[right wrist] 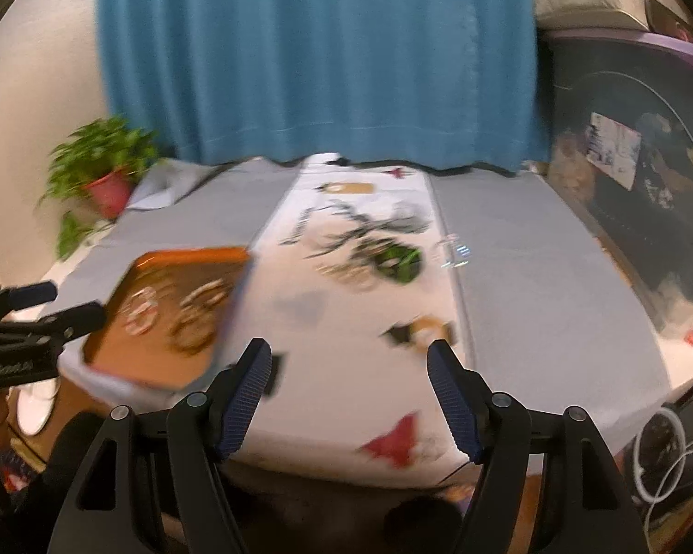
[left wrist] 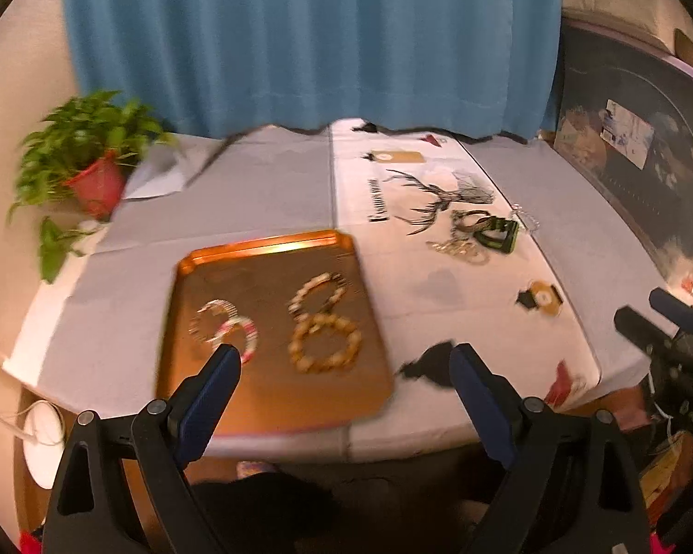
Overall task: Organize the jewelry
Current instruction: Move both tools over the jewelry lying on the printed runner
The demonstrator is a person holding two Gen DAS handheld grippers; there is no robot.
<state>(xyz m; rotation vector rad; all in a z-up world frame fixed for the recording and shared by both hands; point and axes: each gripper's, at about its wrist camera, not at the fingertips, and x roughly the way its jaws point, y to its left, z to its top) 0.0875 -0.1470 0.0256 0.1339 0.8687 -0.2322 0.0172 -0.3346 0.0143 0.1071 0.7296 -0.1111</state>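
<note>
Both grippers spread w/ nothing between: left gripper (left wrist: 342,360) over the tray (left wrist: 263,242) w/ bracelets (left wrist: 323,341), right gripper (right wrist: 350,360) above the tablecloth (right wrist: 346,314).

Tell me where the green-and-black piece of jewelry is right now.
In the left wrist view the green-and-black piece lies on the white runner, right of the orange tray, below the antler print, among the unsorted jewelry.

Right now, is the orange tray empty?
No, the orange tray has several beaded bracelets lying inside it, seen from the left wrist.
</note>
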